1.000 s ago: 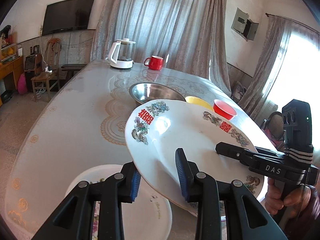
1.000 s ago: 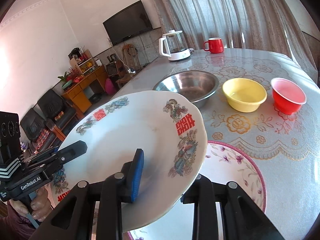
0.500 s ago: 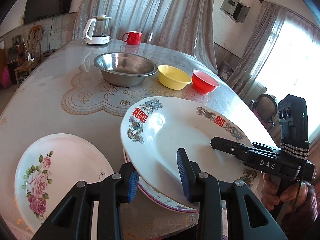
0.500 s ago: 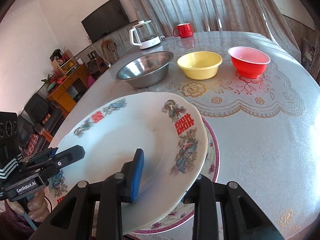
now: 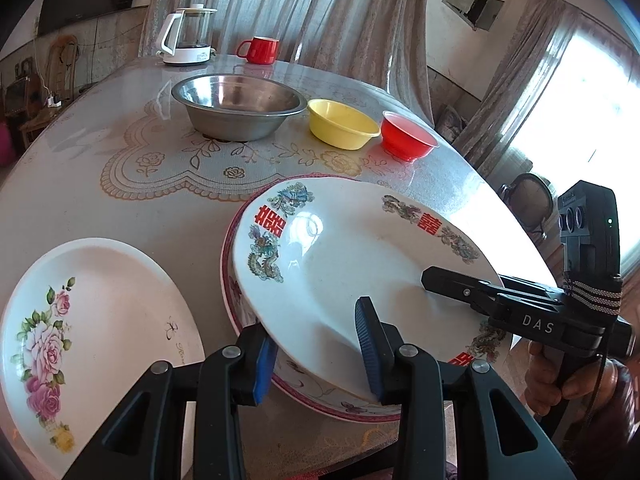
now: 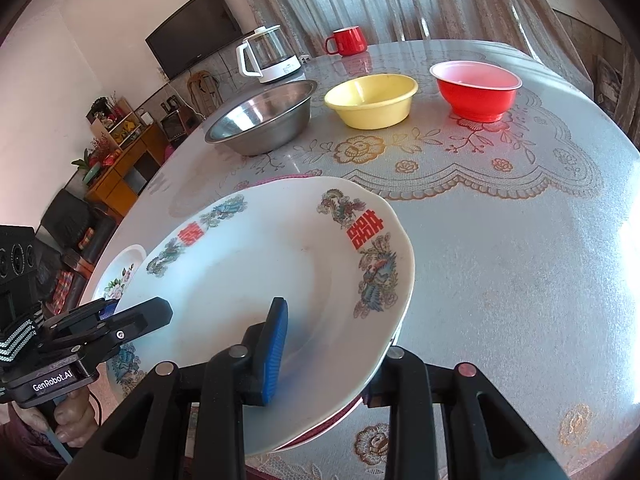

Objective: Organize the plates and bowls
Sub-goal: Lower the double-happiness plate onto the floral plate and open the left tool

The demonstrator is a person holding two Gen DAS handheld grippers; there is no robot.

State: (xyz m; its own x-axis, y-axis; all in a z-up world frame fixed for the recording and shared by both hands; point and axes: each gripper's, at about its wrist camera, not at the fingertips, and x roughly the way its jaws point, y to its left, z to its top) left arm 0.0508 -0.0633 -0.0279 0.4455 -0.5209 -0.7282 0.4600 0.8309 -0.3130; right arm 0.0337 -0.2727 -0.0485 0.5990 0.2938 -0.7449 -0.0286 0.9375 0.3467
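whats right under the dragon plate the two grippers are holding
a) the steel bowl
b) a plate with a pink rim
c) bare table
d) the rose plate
b: the pink-rimmed plate shows all around the edge of the dragon plate, which the left gripper and right gripper each clamp by the rim; the rose plate lies apart to the side.

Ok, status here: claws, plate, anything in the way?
Left claw, right claw: both clamped on dragon plate, near rim. Plate tilted over pink-rimmed plate, contact unclear. Rose plate beside, not blocking.
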